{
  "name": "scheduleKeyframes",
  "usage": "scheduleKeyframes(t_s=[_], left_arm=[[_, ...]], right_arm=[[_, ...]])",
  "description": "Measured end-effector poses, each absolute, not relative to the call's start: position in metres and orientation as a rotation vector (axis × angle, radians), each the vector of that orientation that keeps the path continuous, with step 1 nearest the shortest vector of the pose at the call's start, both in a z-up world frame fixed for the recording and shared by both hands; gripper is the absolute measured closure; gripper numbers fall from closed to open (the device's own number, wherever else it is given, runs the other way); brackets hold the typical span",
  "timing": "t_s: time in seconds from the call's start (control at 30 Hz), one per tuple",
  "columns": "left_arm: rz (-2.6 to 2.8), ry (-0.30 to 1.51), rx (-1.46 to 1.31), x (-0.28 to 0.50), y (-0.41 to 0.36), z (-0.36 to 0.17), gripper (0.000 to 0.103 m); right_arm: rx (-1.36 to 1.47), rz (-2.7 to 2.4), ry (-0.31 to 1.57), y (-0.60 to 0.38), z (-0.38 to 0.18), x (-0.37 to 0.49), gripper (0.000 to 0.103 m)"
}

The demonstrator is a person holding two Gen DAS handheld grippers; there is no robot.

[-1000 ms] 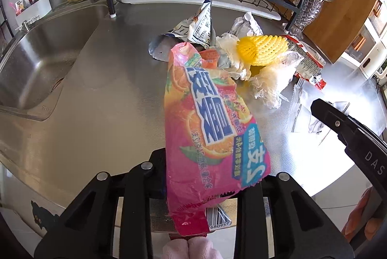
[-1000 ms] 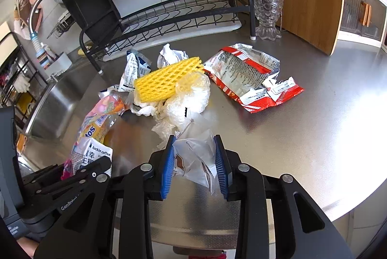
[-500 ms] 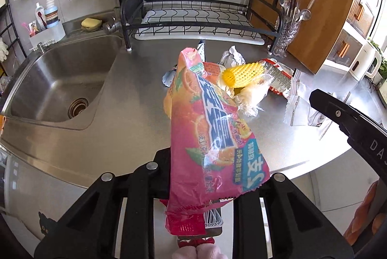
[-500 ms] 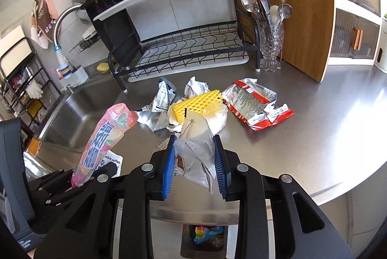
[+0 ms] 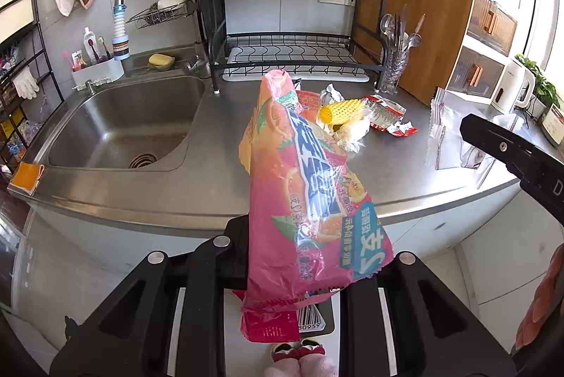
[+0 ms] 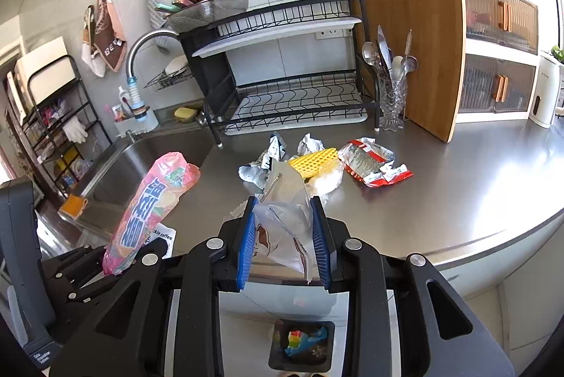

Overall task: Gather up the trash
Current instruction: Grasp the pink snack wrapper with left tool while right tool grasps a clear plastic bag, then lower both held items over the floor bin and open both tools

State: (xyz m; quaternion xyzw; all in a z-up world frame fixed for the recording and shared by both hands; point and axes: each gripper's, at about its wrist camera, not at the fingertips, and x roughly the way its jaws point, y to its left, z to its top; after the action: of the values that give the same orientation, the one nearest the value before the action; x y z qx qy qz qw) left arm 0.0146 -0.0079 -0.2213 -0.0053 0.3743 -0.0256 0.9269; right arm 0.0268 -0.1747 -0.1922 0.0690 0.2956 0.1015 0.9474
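My left gripper (image 5: 289, 257) is shut on a long pink snack wrapper (image 5: 310, 193), held up in front of the counter edge; the wrapper also shows in the right wrist view (image 6: 148, 208). My right gripper (image 6: 283, 236) is shut on a clear plastic bag (image 6: 285, 218), held off the steel counter (image 6: 458, 201). A pile of trash stays on the counter: yellow foam net (image 6: 313, 160), red-and-white wrapper (image 6: 370, 162), crumpled silver wrappers (image 6: 268, 162). A small black bin (image 6: 301, 345) with colourful trash stands on the floor below.
A sink (image 5: 123, 123) with a tap lies left. A black dish rack (image 6: 292, 95) stands at the back, a glass cutlery holder (image 6: 391, 102) and a wooden board (image 6: 405, 24) to its right. A white kettle (image 6: 546, 91) stands far right.
Both grippers have pulled back and up from the counter, carrying the pink wrapper and the clear bag. The bin on the floor has come into view.
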Motion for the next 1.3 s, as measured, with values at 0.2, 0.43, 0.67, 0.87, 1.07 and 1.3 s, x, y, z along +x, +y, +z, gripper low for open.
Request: scheduleKeyframes(t_s=[0.2,0.43,0.67,0.87,1.07,1.3], left_arm=[[-0.065,0.756,-0.008,-0.031,-0.002,-0.24,0.083],[-0.086,0.779,0.011,-0.071,-0.002,-0.29,0.082],[-0.112,0.867,0.001,-0.079,-0.001,-0.365,0.082],[-0.137,0.951,-0.022,-0.076,-0.002,-0.435,0.082],[-0.138,1.038,-0.025,-0.066,-0.007,-0.499,0.082],[-0.129,1.137,-0.035,-0.046,-0.01,-0.574,0.082]], right_arm=[[0.139,0.203,0.596,-0.171,-0.207,-0.013,0.072],[0.12,0.186,0.653,-0.164,-0.26,-0.041,0.072],[0.139,0.183,0.777,-0.164,-0.336,-0.044,0.072],[0.16,0.179,0.912,-0.164,-0.416,-0.034,0.072],[0.162,0.161,1.016,-0.164,-0.485,-0.024,0.072],[0.22,0.155,1.112,-0.168,-0.555,-0.012,0.072]])
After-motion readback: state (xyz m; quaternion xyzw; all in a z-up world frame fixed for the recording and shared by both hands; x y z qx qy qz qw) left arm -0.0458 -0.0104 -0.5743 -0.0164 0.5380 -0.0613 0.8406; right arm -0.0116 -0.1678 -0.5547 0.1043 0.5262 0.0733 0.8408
